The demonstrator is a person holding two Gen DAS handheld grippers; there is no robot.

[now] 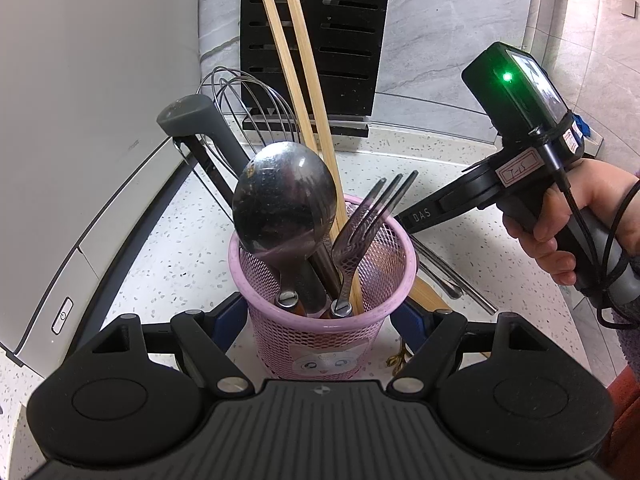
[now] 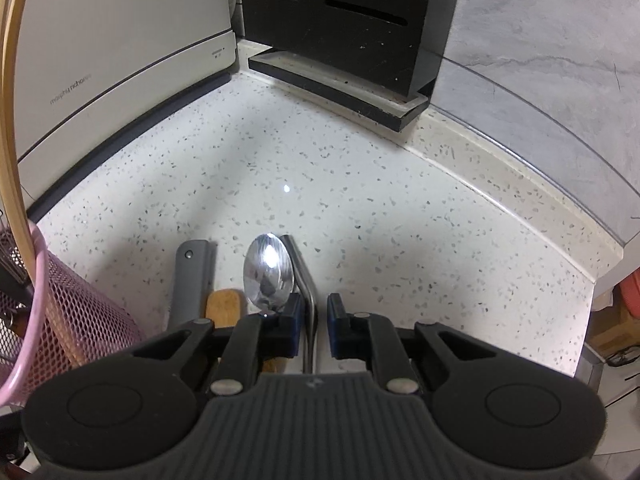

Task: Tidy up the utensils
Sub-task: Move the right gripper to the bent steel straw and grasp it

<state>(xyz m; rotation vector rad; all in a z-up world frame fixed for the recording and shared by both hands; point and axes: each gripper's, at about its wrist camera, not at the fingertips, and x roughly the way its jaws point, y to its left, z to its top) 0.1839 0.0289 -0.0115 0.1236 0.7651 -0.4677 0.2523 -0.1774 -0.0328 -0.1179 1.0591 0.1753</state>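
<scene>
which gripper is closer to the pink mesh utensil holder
Left. The left gripper has its fingers on either side of the pink mesh utensil holder; the right gripper is off to the holder's right, open over utensils lying on the counter.

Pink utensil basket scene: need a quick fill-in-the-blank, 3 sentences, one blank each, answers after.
1. The left gripper straddles a mesh basket whose colour is ____.
2. Standing in the basket beside the large spoon and the chopsticks is a metal ____ with its tines up.
3. Between the blue pads of the right gripper lies a slim metal handle, on the speckled ____.

Missing words: pink; fork; countertop
</scene>
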